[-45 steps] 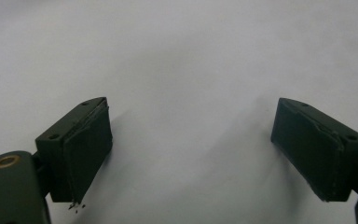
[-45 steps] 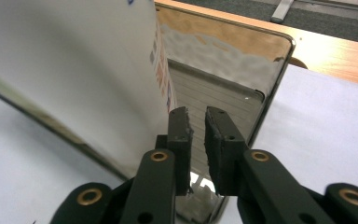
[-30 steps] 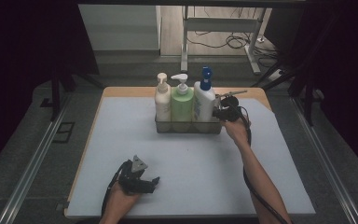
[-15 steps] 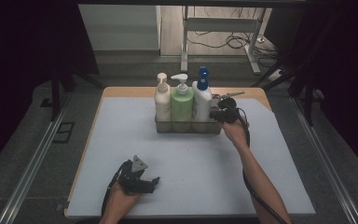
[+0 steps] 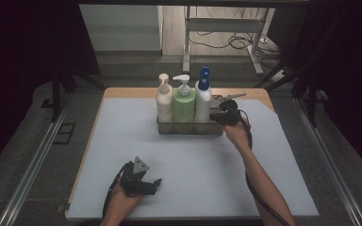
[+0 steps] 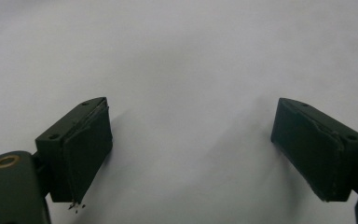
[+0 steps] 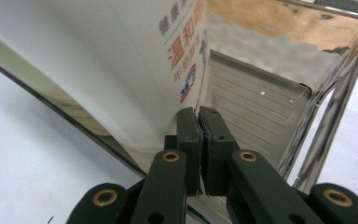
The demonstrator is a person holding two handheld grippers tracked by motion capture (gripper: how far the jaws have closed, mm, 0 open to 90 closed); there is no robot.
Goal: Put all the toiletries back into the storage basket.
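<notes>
With fingers (image 7: 198, 122) pinched on its rim, metal caddy (image 7: 261, 93) just ahead

Three bottles (image 5: 184, 102) crowd the tray (image 5: 188, 128); only its right end is open. The mat (image 5: 198, 165) in front lies bare.

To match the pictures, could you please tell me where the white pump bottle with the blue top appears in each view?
High view: white pump bottle with the blue top, rightmost in the metal caddy.
Left gripper view: not in it.
Right gripper view: upper left, behind the shut right tongs.
Shared landmark: the caddy.
</notes>
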